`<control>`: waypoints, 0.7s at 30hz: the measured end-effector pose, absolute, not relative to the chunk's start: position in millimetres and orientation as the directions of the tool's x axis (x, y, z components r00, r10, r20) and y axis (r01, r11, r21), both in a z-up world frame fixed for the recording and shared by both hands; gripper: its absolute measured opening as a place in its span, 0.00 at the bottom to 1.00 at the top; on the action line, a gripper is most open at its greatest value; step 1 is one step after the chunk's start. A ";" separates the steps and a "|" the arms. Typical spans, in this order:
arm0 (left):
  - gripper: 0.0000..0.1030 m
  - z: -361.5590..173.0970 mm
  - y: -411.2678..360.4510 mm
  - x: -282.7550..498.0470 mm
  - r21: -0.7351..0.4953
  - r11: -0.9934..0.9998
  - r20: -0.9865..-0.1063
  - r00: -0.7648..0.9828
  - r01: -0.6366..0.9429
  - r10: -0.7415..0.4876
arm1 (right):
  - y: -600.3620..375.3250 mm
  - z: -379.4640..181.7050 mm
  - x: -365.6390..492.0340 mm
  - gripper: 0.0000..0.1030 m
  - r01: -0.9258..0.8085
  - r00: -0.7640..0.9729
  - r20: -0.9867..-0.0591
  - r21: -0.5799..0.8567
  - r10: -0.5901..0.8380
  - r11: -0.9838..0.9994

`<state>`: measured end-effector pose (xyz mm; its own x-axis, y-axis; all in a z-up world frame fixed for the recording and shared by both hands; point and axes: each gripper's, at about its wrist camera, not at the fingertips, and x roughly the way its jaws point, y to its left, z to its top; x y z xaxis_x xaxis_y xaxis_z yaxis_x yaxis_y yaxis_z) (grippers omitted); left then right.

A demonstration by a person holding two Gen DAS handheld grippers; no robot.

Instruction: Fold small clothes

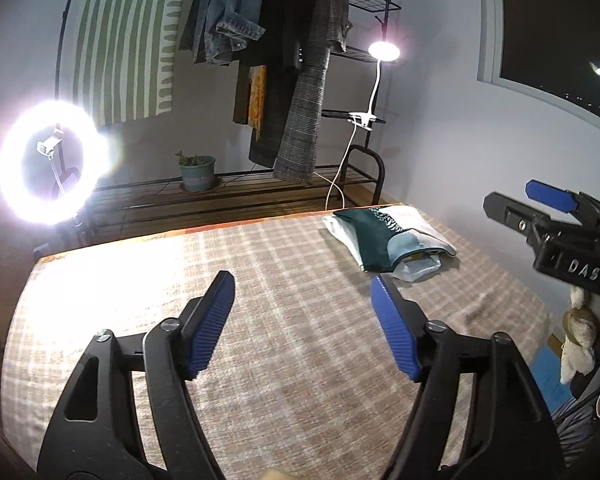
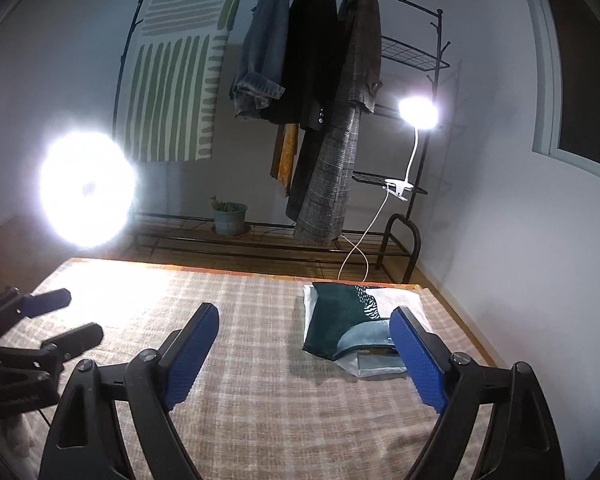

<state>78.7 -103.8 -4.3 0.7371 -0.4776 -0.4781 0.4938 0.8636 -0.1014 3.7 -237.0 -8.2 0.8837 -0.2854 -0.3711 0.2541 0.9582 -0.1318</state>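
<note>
Trouble would come if you reach for the folded stack of dark-green and white small clothes [image 2: 352, 330] at the far right corner of the checked beige blanket [image 1: 260, 320], since your left gripper [image 1: 303, 298] and right gripper [image 2: 305, 330], both spread wide and empty, could snag and unfold it.

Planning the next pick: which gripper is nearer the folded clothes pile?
Right. The right gripper hovers just short of the folded clothes pile, its right finger overlapping it in view. The left gripper sits farther left, over bare blanket.
</note>
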 end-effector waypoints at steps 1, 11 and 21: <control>0.75 -5.1 -102.9 79.0 -0.100 0.866 -0.480 0.739 0.490 -0.473 | -236.4 -11.1 5.1 0.87 0.255 0.882 -0.373 -0.139 -0.289 0.957; 0.91 -15.0 -100.2 83.7 -0.062 0.894 -0.509 0.756 0.444 -0.411 | -254.1 -29.5 15.1 0.99 0.302 0.863 -0.398 -0.091 -0.313 0.949; 0.97 -23.1 -95.2 85.3 -0.063 0.917 -0.533 0.763 0.395 -0.366 | -250.4 -36.4 15.0 1.00 0.325 0.865 -0.371 -0.100 -0.338 0.940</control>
